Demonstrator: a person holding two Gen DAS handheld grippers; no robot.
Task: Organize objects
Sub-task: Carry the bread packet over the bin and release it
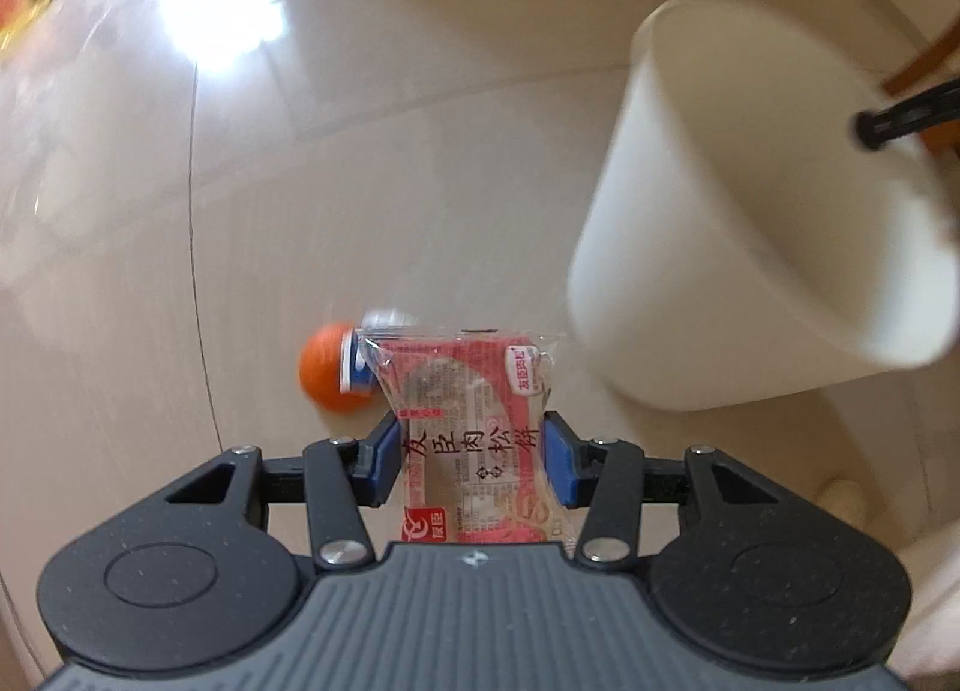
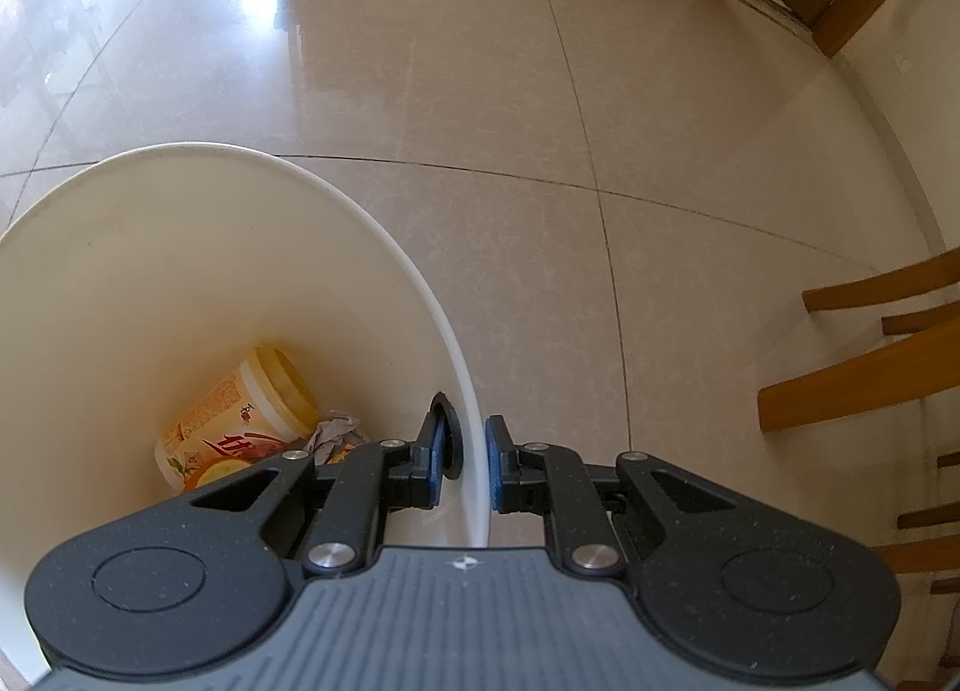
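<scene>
1. Nearest to our left camera, the left gripper [image 1: 471, 466] has its blue pads pressed on both sides of a snack packet [image 1: 474, 439]; the jaws are closed about halfway and squeeze the packet at its middle.
2. On the snack packet, which is red and transparent, we read the large characters 友臣肉松饼 and a small red logo with 友臣 at the lower left corner. A small pink label at the upper right is too small to read surely.
3. Beyond the packet we see an orange ball [image 1: 321, 367] on the tiled floor [image 1: 420, 151], and just beside it a small blue and white object that is blurred.
4. To the right in the left view, the white bucket [image 1: 750, 223] is tilted and blurred.
5. In the right view, the right gripper [image 2: 465, 466] has its jaws almost closed on the wall of the white bucket [image 2: 180, 247], one pad inside and one outside.
6. Inside the bucket lies a yellow cup [image 2: 240, 421] on its side, with printed Chinese writing and a lemon picture; we cannot read the text. A crumpled wrapper [image 2: 336, 433] lies next to it.
7. Wooden chair [image 2: 870, 367] parts stand at the right.
</scene>
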